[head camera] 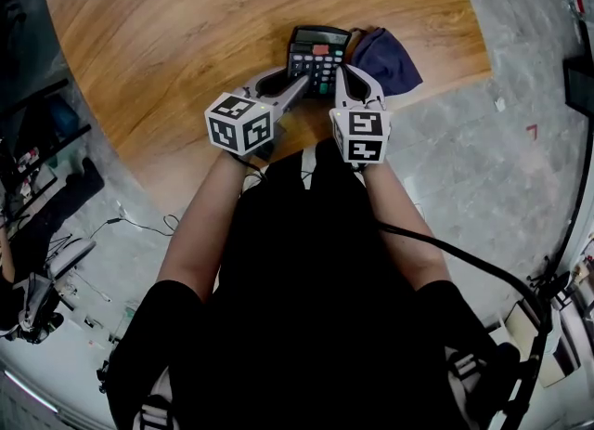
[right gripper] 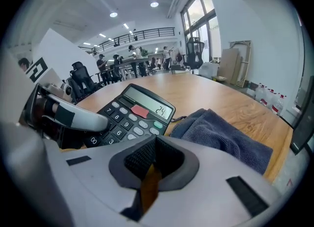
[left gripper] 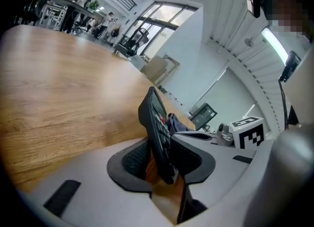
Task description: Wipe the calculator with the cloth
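Note:
A black calculator [head camera: 317, 57] with a lit display lies near the front edge of the wooden table [head camera: 186, 38]. A dark blue cloth [head camera: 388, 58] is bunched right beside it, on its right. My left gripper [head camera: 302, 84] has the calculator's near left corner [left gripper: 154, 118] between its jaws. One fingertip is on the key face, the other against the underside. Its upper finger [right gripper: 73, 115] shows lying over the keys in the right gripper view. My right gripper [right gripper: 154, 145] is shut with nothing in it, just short of the calculator [right gripper: 132, 115] and the cloth [right gripper: 221, 135].
The table's front edge [head camera: 306, 140] runs right under both grippers, with grey floor [head camera: 483, 168] beyond it. A black cable [head camera: 464, 261] trails at the right. Far off in the gripper views are desks, people and an office chair [right gripper: 195, 49].

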`<state>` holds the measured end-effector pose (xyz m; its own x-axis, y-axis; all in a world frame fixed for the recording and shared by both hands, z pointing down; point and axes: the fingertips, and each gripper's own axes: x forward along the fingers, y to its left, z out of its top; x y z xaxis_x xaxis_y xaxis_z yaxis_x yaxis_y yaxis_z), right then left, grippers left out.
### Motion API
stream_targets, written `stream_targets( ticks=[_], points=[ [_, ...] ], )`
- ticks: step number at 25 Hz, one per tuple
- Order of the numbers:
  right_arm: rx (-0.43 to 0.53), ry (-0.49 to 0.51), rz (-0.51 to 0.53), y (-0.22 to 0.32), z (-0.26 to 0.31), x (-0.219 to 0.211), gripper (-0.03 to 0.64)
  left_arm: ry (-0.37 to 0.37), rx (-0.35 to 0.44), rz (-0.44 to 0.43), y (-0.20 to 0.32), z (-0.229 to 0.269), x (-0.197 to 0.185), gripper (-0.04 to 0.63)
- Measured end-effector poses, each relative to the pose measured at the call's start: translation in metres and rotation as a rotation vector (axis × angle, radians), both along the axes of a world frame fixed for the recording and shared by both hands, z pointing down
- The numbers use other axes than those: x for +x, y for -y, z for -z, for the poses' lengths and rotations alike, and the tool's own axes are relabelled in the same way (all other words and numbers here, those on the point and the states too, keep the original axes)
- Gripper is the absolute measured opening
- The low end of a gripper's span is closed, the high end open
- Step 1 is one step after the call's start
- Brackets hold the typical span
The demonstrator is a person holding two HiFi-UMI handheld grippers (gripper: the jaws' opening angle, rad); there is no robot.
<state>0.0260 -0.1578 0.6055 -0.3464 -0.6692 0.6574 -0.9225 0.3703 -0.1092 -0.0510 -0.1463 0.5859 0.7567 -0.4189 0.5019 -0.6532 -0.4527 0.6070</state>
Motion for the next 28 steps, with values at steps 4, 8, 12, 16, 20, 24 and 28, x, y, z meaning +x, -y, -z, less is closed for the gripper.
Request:
stream_targets(
  ticks=[4, 8, 12, 16, 20, 24, 28],
  points=[
    [-0.026, 0.006, 0.005, -0.002, -0.003, -0.001, 0.015, -0.068, -0.008, 0.02, 0.0, 0.003, 0.001, 0.109],
    [0.024, -0.04, 0.011, 0.0, 0.017, 0.009, 0.015, -0.126, 0.011, 0.064, 0.004, 0.014, 0.0, 0.081],
    [0.063, -0.184, 0.018, 0.003, 0.033, 0.04, 0.031, -0.137, 0.019, 0.087, 0.005, 0.022, -0.001, 0.074],
    [-0.047, -0.258, -0.002, 0.004, 0.009, 0.075, 0.183, -0.174, 0.0, 0.116, 0.006, 0.024, -0.001, 0.074],
    [-0.143, -0.23, -0.042, 0.007, -0.018, 0.087, 0.198, -0.18, -0.004, 0.119, 0.004, 0.025, 0.0, 0.074],
    [-0.128, -0.198, -0.066, 0.011, -0.017, 0.084, 0.198, -0.189, -0.002, 0.132, 0.002, 0.03, -0.003, 0.074],
    [-0.099, -0.248, -0.034, 0.006, -0.017, 0.079, 0.084, -0.204, 0.0, 0.162, 0.001, 0.035, -0.005, 0.074]
  ],
)
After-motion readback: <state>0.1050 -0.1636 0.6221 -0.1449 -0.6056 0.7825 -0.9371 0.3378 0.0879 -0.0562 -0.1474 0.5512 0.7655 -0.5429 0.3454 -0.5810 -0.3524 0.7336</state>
